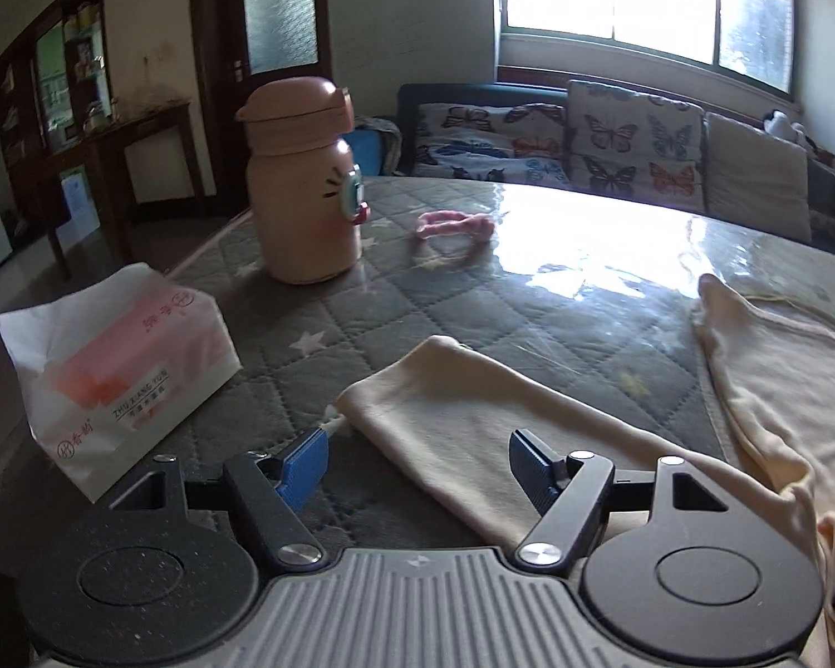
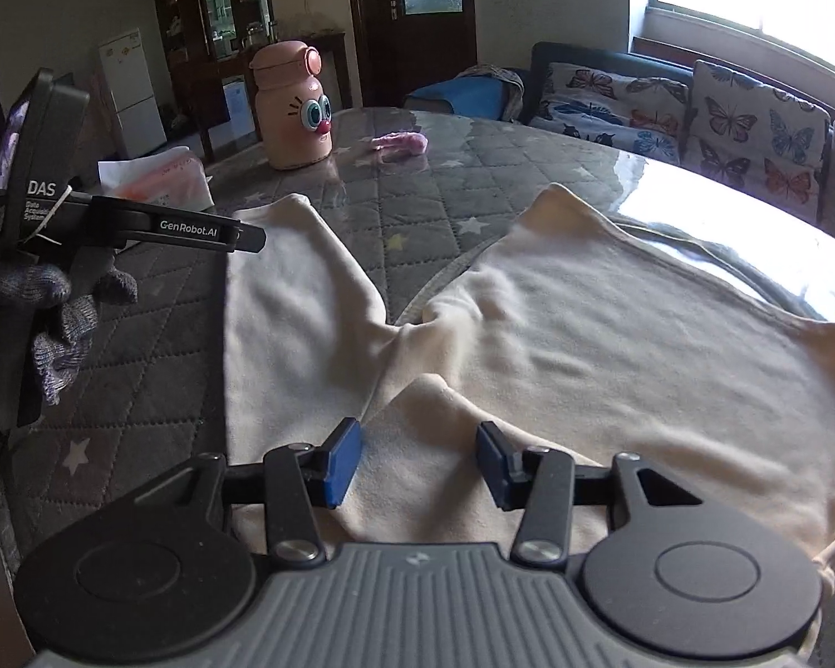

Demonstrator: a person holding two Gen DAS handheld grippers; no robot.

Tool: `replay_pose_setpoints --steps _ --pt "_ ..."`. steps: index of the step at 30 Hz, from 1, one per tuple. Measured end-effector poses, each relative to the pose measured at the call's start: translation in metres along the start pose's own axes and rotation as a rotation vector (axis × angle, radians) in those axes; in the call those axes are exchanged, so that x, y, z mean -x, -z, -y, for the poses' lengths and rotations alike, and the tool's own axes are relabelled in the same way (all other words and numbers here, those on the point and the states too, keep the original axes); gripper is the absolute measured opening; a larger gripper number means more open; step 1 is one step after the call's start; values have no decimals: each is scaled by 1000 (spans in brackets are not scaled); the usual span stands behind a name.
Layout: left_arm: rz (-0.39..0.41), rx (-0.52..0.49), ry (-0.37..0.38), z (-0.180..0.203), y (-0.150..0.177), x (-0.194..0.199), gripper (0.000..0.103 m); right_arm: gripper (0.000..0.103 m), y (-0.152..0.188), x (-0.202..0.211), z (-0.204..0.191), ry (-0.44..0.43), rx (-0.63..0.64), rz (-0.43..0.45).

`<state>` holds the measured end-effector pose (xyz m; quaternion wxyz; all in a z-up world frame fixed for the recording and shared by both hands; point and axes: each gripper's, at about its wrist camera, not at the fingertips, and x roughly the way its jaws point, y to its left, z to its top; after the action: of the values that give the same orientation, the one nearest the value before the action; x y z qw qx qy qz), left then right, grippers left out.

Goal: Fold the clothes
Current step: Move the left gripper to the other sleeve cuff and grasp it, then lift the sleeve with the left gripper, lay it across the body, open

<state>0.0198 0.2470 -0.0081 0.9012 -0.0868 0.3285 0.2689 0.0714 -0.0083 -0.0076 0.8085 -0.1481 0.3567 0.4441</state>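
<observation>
The left black two-finger gripper with blue ribbed pads (image 1: 417, 465) is held low and level, its jaws spread wide with nothing between the pads. The right black two-finger gripper with blue pads (image 2: 416, 465) is likewise held low with its jaws parted and nothing clamped. In the right wrist view the left tool shows from the side, gripped by a hand in a grey knitted glove (image 2: 50, 306) wrapped around its handle.

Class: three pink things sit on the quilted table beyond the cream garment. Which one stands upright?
The pink bottle with the cartoon face. It stands upright on its base, lid on top; the tissue pack rests on its side and the small pink band lies flat.
</observation>
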Motion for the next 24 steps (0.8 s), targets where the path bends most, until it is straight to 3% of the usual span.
replay_pose_setpoints --steps 3,5,7,14,20,24 --pt "-13 29 14 -5 -1 -5 69 47 2 7 1 11 -1 9" --pt "-27 48 21 -7 -1 -9 55 47 4 12 2 17 -3 15" --pt "-33 65 20 -9 -1 -13 52 47 7 18 3 24 -11 19" --pt "-3 93 5 -14 -3 -14 6 47 14 35 7 38 -32 45" --pt "74 70 71 5 -14 20 3 47 23 52 16 70 -63 68" --pt "145 22 175 33 -23 56 3 47 31 64 29 107 -95 76"
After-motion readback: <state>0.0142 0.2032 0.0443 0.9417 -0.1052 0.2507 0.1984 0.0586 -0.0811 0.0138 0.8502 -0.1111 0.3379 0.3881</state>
